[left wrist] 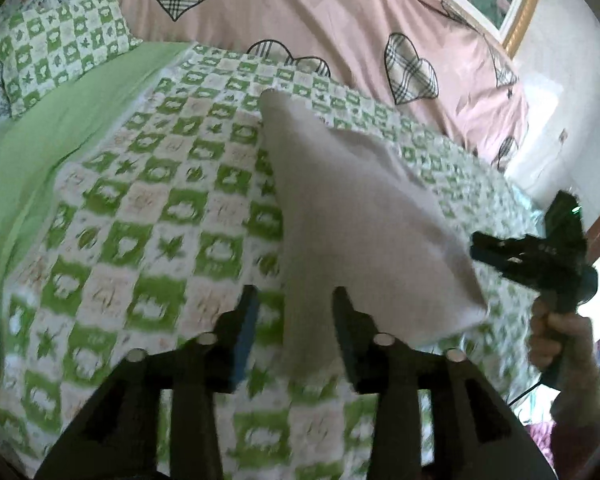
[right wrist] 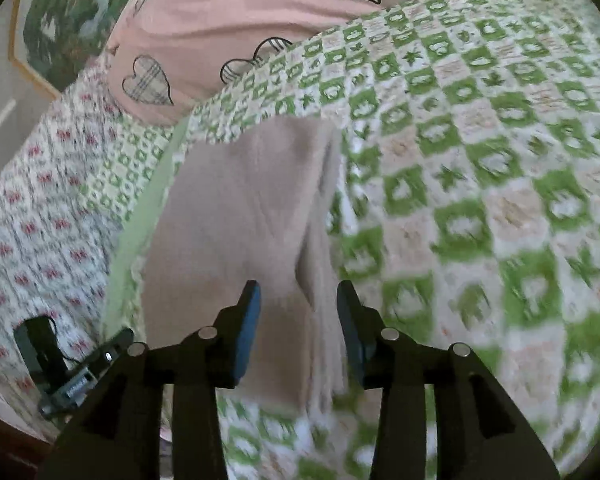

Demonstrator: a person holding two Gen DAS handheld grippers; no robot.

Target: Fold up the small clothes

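**A:** Where is the cloth (left wrist: 364, 216) sitting right now?

**B:** It is lying on the bed, on the green-and-white checked quilt (left wrist: 148, 208). In the left wrist view it is stretching from the centre of the frame down toward the lower middle, a pale beige piece with a folded edge. In the right wrist view the same cloth (right wrist: 240, 216) is filling the middle of the frame, with a layered edge running down its right side.

**A:** And the left claw (left wrist: 296, 320)?

**B:** Its two fingers are standing apart at the bottom centre of the left wrist view. The near end of the cloth is showing in the gap between them, but the blue pads (left wrist: 246, 336) are not pressing on it.

**A:** The right claw (right wrist: 298, 316)?

**B:** Also standing apart, at the bottom centre of its own view. The near edge of the cloth is lying between the fingers, and the pads are not squeezing it. In the left wrist view that claw is appearing at the right edge, held by a hand (left wrist: 556, 344), just beside the right corner of the cloth.

**A:** What else is lying around?

**B:** A pink cover with plaid hearts (left wrist: 340, 20) is spreading across the top of both views. A checked pillow (left wrist: 60, 48) is sitting in the upper left of the left wrist view. Both views are looking blurred.
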